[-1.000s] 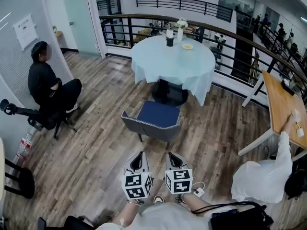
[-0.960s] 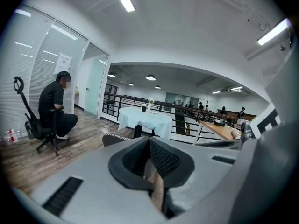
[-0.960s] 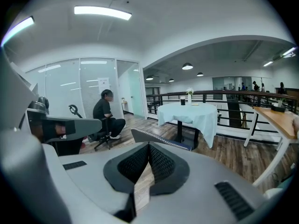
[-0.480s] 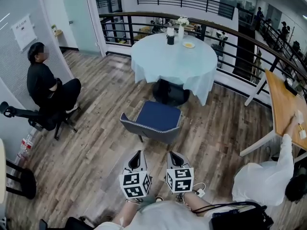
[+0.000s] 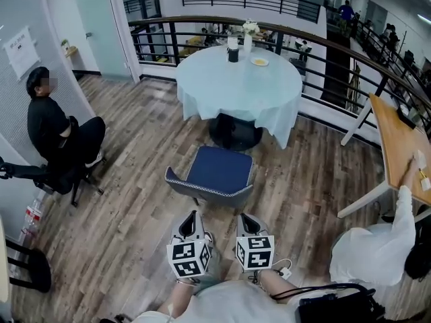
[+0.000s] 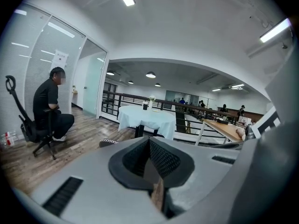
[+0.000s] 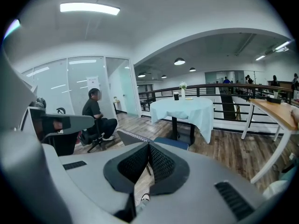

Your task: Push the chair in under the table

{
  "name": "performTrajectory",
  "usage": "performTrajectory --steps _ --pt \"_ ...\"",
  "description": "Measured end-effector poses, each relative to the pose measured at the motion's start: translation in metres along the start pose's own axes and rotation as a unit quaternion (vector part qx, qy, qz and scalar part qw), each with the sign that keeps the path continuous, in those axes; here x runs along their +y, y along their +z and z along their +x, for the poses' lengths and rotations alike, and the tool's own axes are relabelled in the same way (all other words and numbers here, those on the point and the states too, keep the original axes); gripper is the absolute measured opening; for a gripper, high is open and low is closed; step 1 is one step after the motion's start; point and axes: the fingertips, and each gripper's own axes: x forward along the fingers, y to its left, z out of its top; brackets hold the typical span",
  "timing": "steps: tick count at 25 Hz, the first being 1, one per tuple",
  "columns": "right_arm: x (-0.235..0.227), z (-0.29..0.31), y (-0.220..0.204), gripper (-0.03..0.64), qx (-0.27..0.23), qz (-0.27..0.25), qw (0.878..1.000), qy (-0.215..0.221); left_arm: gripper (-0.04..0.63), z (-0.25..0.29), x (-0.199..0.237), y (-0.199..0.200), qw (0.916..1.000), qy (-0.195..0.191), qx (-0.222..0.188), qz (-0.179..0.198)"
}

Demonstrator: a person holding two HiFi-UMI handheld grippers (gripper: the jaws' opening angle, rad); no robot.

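Chair stands mid-frame, backrest facing the tongs below it and table beyond at upper centre; left gripper and right gripper, both closed and empty, lie equally near.

Both tongs closed, empty.

No print can be read (the wall notice is too small).
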Motion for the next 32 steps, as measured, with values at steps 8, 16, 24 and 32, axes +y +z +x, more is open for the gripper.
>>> performTrajectory --steps 8,16,24,32 --pt "0.0 0.047 0.028 0.015 0.002 -0.007 1.0 -0.017 0.003 0.05 0.026 0.014 0.9997 -0.021 0.009 -0.007" --pt "-0.003 0.08 0.055 0.016 0.016 -0.019 0.999 -0.038 0.003 0.094 0.044 0.04 0.9987 -0.044 0.009 -0.023" --pt "-0.012 0.115 0.092 0.015 0.024 -0.05 0.996 -0.067 0.003 0.145 0.068 0.057 0.9962 -0.062 0.005 -0.061" --pt "-0.027 0.157 0.125 0.015 0.021 -0.028 0.995 -0.096 0.003 0.192 0.081 0.076 0.9945 -0.088 0.017 -0.055"
